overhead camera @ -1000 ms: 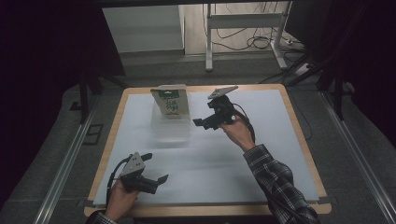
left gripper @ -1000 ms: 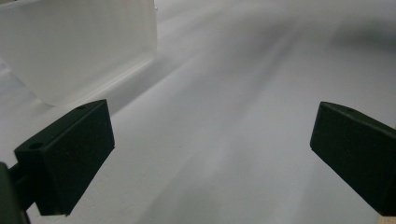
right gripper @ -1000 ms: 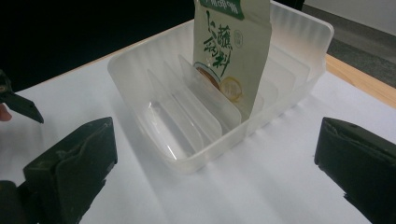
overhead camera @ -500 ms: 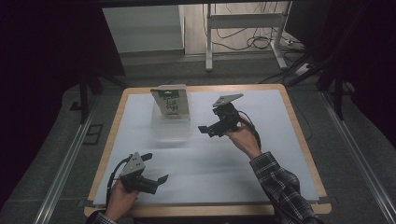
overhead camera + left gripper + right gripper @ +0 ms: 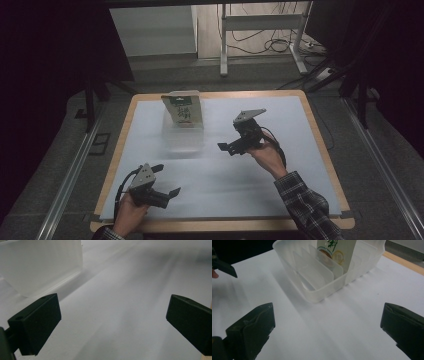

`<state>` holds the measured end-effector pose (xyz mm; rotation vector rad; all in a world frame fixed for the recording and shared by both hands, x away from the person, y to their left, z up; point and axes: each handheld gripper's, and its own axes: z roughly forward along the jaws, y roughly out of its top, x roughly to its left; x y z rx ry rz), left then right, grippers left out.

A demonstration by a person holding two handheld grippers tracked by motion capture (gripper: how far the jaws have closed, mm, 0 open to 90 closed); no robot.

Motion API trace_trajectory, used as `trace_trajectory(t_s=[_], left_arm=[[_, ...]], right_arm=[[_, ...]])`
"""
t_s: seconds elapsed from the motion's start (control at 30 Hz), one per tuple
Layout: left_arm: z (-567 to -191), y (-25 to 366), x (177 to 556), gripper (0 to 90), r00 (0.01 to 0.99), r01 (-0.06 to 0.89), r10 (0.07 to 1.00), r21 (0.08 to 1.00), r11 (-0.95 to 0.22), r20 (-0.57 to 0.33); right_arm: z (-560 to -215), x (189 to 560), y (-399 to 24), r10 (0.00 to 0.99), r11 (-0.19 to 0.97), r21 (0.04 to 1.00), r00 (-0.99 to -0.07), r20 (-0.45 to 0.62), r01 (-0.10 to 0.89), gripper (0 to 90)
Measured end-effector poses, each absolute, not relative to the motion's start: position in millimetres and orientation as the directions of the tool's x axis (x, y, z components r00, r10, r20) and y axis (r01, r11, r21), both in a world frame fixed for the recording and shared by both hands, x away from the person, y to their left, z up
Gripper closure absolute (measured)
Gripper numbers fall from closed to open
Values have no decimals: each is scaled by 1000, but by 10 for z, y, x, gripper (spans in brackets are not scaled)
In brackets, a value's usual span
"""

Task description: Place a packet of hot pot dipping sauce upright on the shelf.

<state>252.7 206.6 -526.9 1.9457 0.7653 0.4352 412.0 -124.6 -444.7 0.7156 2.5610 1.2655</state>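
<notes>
Translucent tray (image 5: 184, 137), long axis front-to-back

Carton (image 5: 183, 109) upright in bin (image 5: 317, 293) — far end.

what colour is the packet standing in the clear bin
Cream with a dark green band and print; the packet shows best in the high view, in the clear bin.

We see print on just one item: the carton (image 5: 183, 110) standing in the clear rack (image 5: 322, 277) at 12 o'clock on the table (image 5: 300, 95). Green band, dark characters, round emblem (image 5: 338, 254) below. We can't read any of it; too small, cropped.
</notes>
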Motion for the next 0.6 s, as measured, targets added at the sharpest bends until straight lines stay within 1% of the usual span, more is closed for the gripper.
trace_trajectory(t_s=[0.6], left_arm=[[-5262, 2066, 2522, 0, 741, 323, 671, 885, -336, -15]], right_arm=[[-4482, 3879, -1651, 544, 499, 789, -838, 37, 359, 0]])
